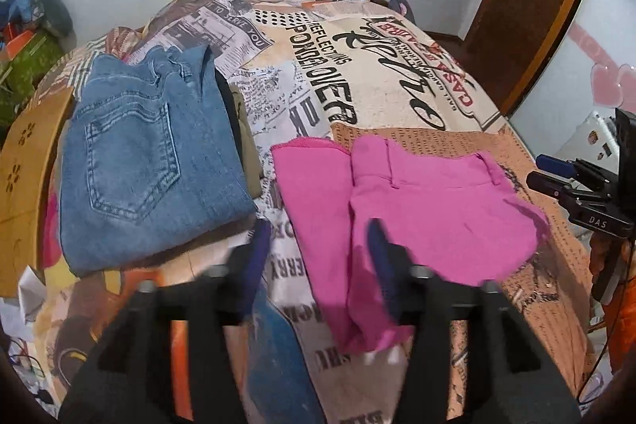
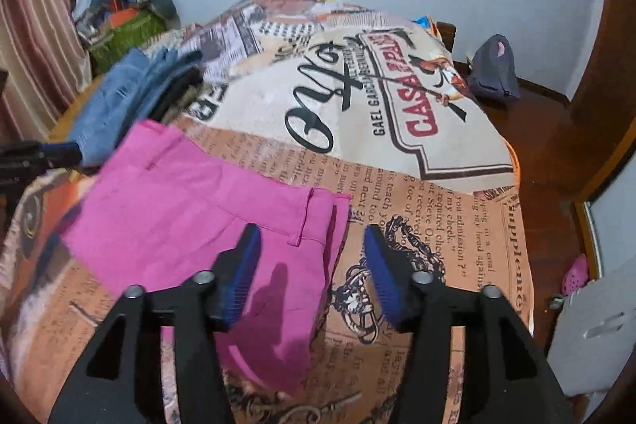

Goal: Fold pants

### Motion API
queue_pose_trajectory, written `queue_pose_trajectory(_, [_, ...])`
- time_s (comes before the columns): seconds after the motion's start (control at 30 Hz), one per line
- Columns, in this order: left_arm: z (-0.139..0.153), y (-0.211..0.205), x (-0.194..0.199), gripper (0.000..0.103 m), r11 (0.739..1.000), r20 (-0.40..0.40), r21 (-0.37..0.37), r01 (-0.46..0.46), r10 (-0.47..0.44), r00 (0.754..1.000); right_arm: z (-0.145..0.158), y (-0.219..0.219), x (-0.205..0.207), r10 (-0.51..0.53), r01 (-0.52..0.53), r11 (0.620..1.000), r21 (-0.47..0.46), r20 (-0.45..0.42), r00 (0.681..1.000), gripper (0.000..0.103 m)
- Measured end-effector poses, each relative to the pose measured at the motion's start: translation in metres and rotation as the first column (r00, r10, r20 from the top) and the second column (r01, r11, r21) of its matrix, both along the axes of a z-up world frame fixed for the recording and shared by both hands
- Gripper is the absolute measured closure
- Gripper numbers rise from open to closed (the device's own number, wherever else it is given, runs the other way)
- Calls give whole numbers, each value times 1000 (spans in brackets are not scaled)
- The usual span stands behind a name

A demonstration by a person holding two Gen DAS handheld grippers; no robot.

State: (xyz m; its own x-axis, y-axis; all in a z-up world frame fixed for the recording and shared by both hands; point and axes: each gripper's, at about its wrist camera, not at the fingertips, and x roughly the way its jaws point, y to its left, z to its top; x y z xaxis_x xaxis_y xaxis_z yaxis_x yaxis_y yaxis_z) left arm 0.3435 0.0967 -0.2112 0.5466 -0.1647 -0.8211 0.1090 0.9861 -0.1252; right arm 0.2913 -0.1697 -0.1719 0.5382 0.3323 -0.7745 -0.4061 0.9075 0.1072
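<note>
Left wrist view. Your left gripper [image 1: 318, 245] hangs above the bed with the newspaper-print cover [image 1: 397, 86]; its jaws stand wide apart with nothing between them. The folded bright pink fabric pants [image 1: 417, 197] lie flat on the cover, just ahead of and under the right-hand blue-padded finger [image 1: 381, 257], waistband and belt loops toward the far side. A second pink layer sticks out to the left of the waistband piece. The folded blue denim jeans [image 1: 151, 161] sit to the left, back pocket up, on top of an olive-coloured garment [image 1: 250, 153] whose edge shows beside them. Pants and jeans lie apart, with a strip of cover between. Your right gripper [image 1: 556, 173] shows at the right edge, off the pink fabric.

Right wrist view. Your right gripper [image 2: 314, 265] hovers over the near right corner of the pink pants [image 2: 190, 217]; jaws open, holding nothing. The left finger is above the pink cloth, the right finger above bare cover [image 2: 437, 225]. The jeans [image 2: 119, 106] lie beyond the pants, far left. Your left gripper's tip [image 2: 59, 151] enters at the left edge.
</note>
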Motion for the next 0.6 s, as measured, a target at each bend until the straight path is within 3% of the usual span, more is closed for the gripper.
queue_pose_trajectory(0.27, [-33,-13,-3,43,1000,-84,-14,25,-26,996,-23,1,-7,10,-9,1000,9,-82,997,49])
queue_pose_trajectory(0.5, [-53,-9,10,43,997,-129,-79,15,-25,991,-48,-1,6,5,8,997,79,-171,985,49])
queue_pose_trajectory(0.6, [-56,-9,17,43,996,-134,-93,16,-29,991,-58,0,14,4,15,996,93,-195,981,43])
